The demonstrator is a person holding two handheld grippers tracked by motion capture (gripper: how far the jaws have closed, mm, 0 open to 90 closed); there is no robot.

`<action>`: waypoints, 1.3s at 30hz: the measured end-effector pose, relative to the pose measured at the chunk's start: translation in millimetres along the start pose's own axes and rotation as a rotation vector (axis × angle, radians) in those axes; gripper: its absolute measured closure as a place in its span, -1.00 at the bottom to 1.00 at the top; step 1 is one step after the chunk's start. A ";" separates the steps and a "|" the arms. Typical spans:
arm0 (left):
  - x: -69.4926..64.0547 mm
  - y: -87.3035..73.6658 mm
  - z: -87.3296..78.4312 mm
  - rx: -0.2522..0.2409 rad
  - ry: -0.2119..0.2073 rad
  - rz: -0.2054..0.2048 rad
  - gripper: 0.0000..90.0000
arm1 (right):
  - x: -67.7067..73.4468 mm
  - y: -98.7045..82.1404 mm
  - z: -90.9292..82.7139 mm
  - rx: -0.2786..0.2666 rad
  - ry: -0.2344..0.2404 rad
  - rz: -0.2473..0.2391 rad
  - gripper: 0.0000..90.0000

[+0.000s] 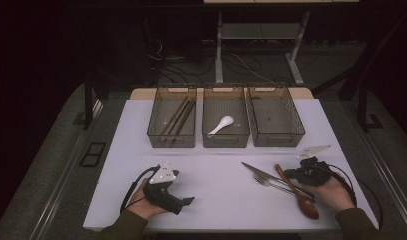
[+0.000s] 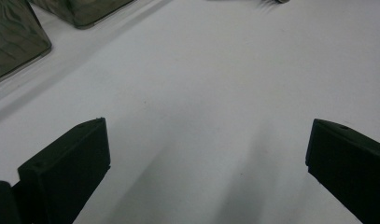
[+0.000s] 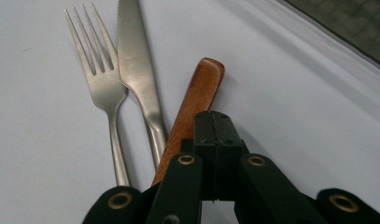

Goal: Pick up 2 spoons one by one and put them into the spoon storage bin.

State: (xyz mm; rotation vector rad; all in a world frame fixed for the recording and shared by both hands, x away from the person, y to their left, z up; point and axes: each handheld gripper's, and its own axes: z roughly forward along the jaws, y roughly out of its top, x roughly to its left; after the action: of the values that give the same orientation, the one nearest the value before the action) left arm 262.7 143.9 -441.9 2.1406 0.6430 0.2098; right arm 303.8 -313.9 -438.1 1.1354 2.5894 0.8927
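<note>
Three bins (image 1: 226, 142) line the table's far side in the high view; the right gripper (image 1: 297, 175) sits over the wooden spoon (image 1: 300, 197), beside fork (image 1: 271, 183) and knife (image 1: 258, 171). Left gripper view: left gripper (image 2: 208, 154) jaws wide apart, holding nothing. Right gripper view: jaws pressed together, empty, above the spoon's handle (image 3: 197, 100)

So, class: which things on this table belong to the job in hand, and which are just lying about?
In the job:
- right gripper, jaws shut, over the wooden spoon
- fork and knife beside the spoon

Lying about:
- left gripper, jaws open, nothing between them
- left bin with chopsticks
- middle bin with white spoon
- right bin
</note>
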 end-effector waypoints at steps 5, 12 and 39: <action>0.1 0.0 0.3 0.001 -0.001 -0.001 -1.00 | 5.0 4.5 2.4 -0.012 0.028 -0.005 1.00; 0.1 -0.1 0.3 0.002 -0.002 0.001 -1.00 | 11.0 7.1 4.9 -0.012 0.055 -0.026 1.00; -0.4 -0.1 0.3 0.002 -0.004 0.000 -1.00 | 45.7 16.8 18.7 0.013 0.209 -0.153 1.00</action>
State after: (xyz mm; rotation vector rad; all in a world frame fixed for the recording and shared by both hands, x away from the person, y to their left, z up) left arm 262.5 143.5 -442.2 2.1421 0.6410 0.2056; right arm 289.5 -263.8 -439.8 0.8733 2.8062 1.0086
